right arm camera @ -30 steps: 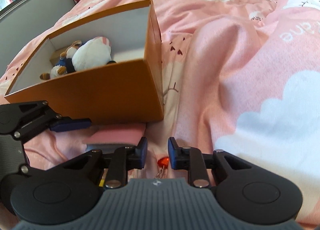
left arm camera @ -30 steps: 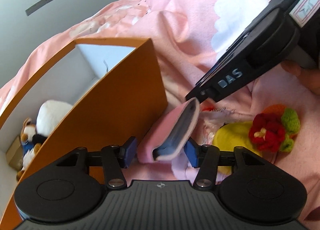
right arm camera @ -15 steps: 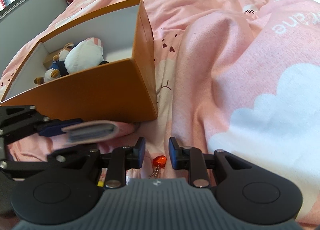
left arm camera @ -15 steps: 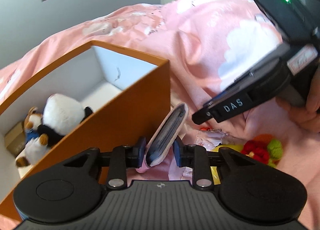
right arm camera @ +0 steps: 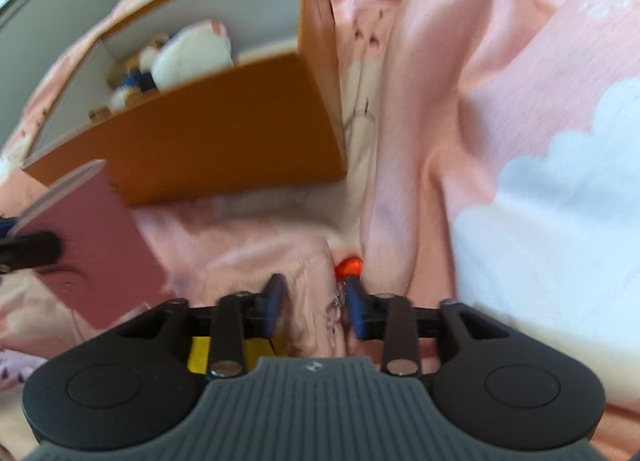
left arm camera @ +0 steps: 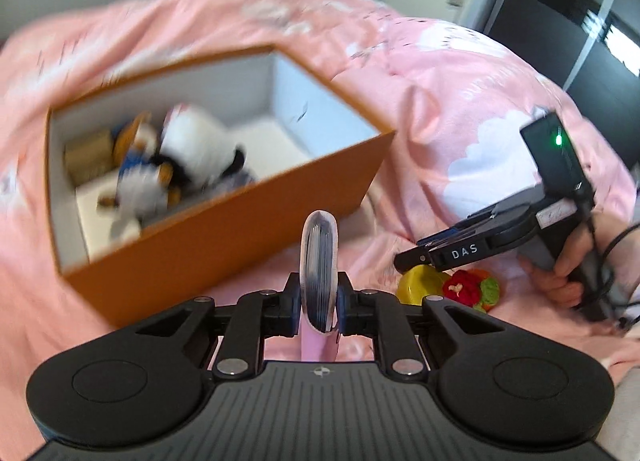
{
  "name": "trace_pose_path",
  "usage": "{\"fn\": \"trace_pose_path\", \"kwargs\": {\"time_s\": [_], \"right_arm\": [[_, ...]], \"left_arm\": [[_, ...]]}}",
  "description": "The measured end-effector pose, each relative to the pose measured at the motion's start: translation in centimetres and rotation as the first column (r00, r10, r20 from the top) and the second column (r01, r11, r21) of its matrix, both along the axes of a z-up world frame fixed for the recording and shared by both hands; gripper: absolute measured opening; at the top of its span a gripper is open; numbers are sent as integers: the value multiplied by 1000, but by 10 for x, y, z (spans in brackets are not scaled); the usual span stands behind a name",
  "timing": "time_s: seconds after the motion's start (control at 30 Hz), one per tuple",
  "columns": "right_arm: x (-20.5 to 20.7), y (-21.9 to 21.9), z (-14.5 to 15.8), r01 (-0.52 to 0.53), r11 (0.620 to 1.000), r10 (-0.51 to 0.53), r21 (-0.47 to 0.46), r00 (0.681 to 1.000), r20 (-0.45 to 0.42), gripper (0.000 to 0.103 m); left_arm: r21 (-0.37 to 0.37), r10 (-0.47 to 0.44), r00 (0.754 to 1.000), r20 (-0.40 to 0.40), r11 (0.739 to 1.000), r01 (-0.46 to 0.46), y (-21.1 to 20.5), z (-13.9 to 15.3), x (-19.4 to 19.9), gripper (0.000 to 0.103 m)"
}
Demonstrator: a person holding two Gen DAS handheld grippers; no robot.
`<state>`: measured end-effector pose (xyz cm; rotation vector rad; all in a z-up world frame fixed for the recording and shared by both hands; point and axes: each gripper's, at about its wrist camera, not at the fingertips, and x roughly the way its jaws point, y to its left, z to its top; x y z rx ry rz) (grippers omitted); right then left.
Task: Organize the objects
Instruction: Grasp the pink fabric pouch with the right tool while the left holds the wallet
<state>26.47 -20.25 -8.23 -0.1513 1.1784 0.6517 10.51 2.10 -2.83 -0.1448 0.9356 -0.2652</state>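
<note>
My left gripper (left arm camera: 319,303) is shut on a pink booklet (left arm camera: 319,257), which stands edge-on and upright above the bedding, in front of the orange box (left arm camera: 240,229). The right wrist view shows the same booklet (right arm camera: 100,241) lifted at the left, near the box's (right arm camera: 224,141) front corner. My right gripper (right arm camera: 316,293) points down at the pink bedding with its jaws opening. A red heart charm (right arm camera: 349,265) on a chain lies just past its right fingertip, and nothing is pressed between the pads. In the left wrist view, the right gripper (left arm camera: 406,259) hovers over a yellow object (left arm camera: 420,281).
Plush toys (left arm camera: 192,153) and a small brown item (left arm camera: 88,149) lie inside the open box. A crocheted red and green flower (left arm camera: 474,287) sits beside the yellow object. A person's hand (left arm camera: 560,277) holds the right gripper. Rumpled pink bedding (right arm camera: 500,81) surrounds everything.
The left jaws closed on the pink booklet, lifted it off the bedding and rolled it upright, so the box's inside now shows. The right jaws have spread wider near the red charm.
</note>
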Motion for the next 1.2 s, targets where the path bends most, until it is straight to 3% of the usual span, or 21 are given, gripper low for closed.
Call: {"fn": "trace_pose_path", "kwargs": {"time_s": [0.1,0.2,0.27,0.47,0.57,0.67,0.83,0.93,1.03,1.13,1.2], "right_arm": [[4,0,-9,7,1000,-7,12,999,-51,43],[4,-2,-10,14,999,-11,37,997,-81,36],[-1,0,-6,-4,999,6,33,998,-57,27],[-17,11,19,-60,997,58,47,998,38,23],[-30,18,40,-110,994,105,23,983,148,22],[-36,19,62,-139,988,124,64,972,201,22],[-38,27,77,-166,977,136,133,968,210,22],[-36,37,71,-155,980,128,121,971,203,22],[-37,37,65,-149,982,126,119,975,185,22],[-36,40,60,-149,983,128,111,975,179,22],[-37,41,60,-153,982,131,110,974,183,22]], "left_arm": [[-64,76,995,-69,995,-81,16,-16,-1,19],[-99,142,985,-97,984,-151,25,-31,-4,21],[-89,188,977,-99,976,-197,27,-36,-5,24],[-64,254,958,-135,962,-264,34,-46,-6,52],[-64,305,935,-183,945,-321,40,-54,-8,58],[-93,352,900,-256,918,-385,49,-66,-8,69],[-167,434,831,-348,844,-510,66,-79,-15,70],[-192,461,809,-365,812,-550,69,-82,-22,67],[-182,469,805,-363,811,-555,69,-82,-24,48],[-192,476,813,-334,810,-554,70,-81,-27,46],[-181,475,832,-287,826,-534,67,-75,-29,45]]}}
